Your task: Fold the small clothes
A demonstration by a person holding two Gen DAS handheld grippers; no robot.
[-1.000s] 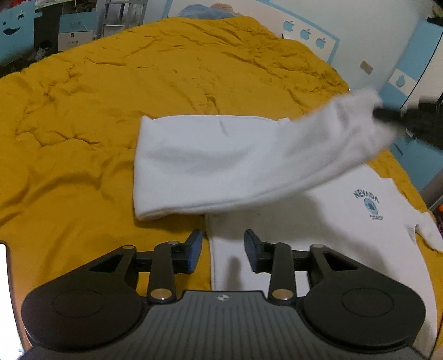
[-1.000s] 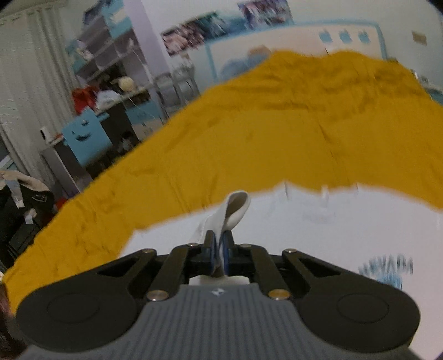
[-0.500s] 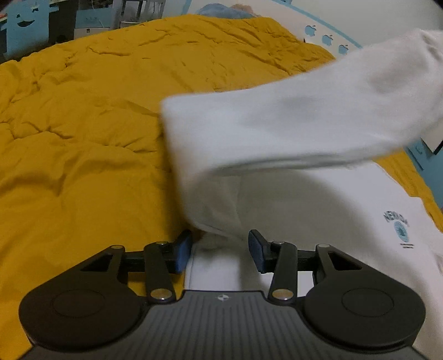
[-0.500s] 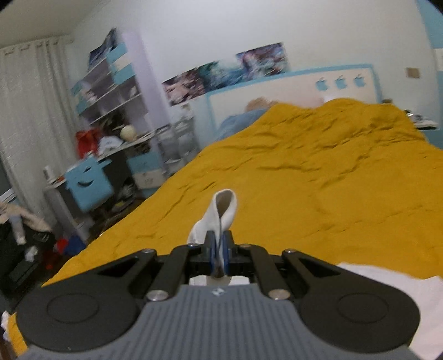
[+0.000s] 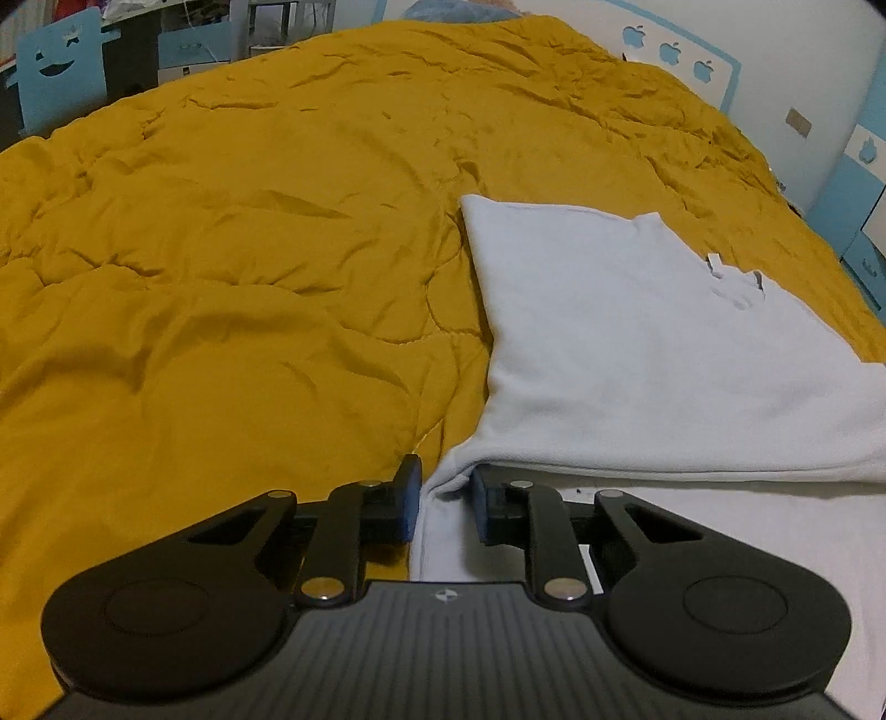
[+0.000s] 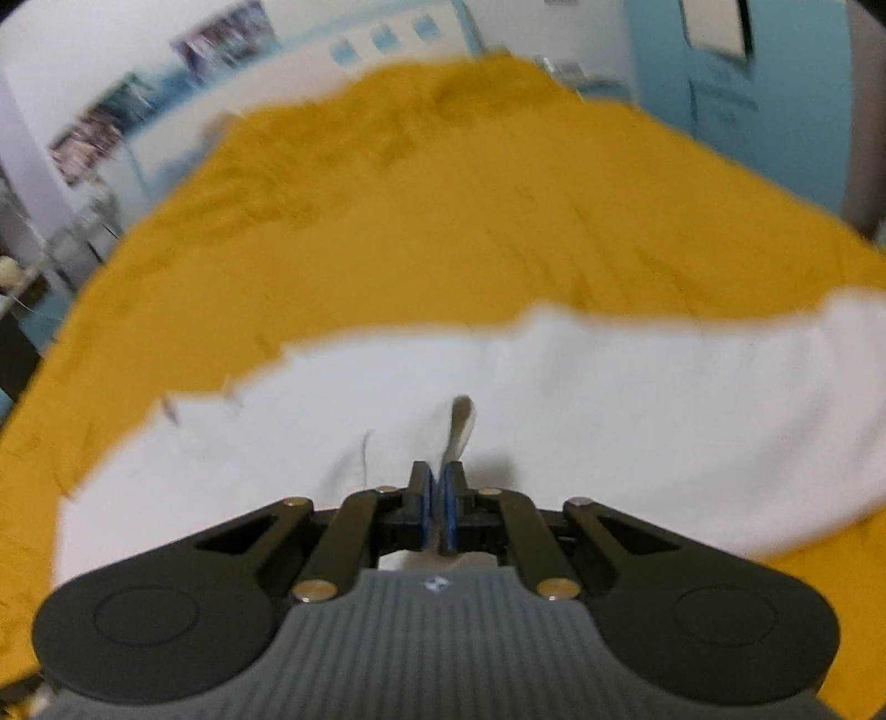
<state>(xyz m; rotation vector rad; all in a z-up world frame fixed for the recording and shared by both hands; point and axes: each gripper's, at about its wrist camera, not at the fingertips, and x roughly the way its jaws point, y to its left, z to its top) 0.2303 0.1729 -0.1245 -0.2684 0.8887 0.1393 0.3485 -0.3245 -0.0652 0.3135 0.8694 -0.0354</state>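
Observation:
A white sweatshirt (image 5: pixel 637 343) lies on the yellow quilt (image 5: pixel 221 249), one part folded flat over the rest. My left gripper (image 5: pixel 444 495) sits at the near left corner of that fold. Its jaws are closing, and the bunched fold edge fills the gap between the blue pads (image 5: pixel 411 498). In the blurred right wrist view, my right gripper (image 6: pixel 441 498) is shut on a white cuff (image 6: pixel 459 421) that sticks up past the pads. It hangs just above the spread sweatshirt (image 6: pixel 637 399).
The quilt (image 6: pixel 415 210) covers the whole bed around the sweatshirt. A blue chair back with a face (image 5: pixel 58 77) stands past the far left edge. A headboard with apple shapes (image 5: pixel 670 50) and a blue cabinet (image 5: pixel 864 183) are at the far right.
The sleeve that hung in the air across the left view now lies flat over the sweatshirt, hiding the print. The left jaws narrowed onto the fold corner. The right gripper swung down towards the sweatshirt.

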